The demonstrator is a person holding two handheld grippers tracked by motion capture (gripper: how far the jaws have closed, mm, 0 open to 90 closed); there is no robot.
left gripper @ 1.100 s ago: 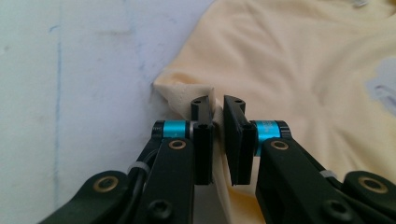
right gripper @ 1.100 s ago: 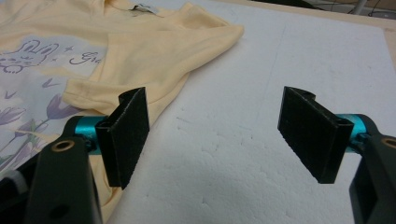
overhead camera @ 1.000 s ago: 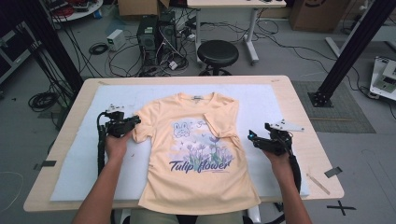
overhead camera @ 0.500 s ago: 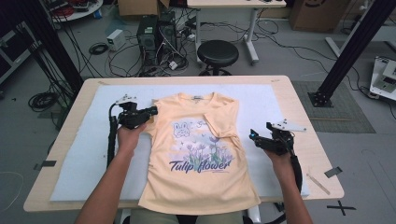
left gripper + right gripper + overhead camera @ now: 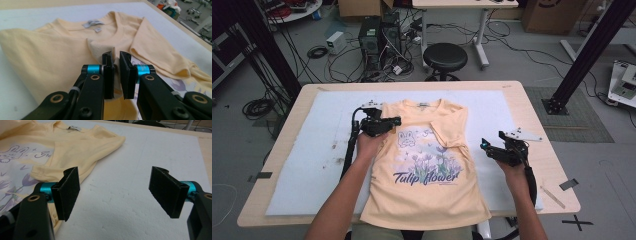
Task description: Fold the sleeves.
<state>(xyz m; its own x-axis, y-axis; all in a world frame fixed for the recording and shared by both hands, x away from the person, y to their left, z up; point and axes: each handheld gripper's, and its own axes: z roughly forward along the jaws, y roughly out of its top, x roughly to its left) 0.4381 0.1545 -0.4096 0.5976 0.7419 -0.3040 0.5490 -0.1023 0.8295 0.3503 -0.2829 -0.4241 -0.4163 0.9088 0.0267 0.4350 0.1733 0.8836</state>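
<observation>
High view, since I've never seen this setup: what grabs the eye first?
A peach T-shirt printed "Tulip flower" lies at the middle of the white mat, its sleeves folded inward. The left gripper is shut on a fold of the cloth near the collar, while the right gripper is open over the mat beside the shirt.

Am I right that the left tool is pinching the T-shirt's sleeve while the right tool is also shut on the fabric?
Not quite: the right tool is open over the white mat, as the right gripper view shows. The left tool does pinch the T-shirt.
</observation>
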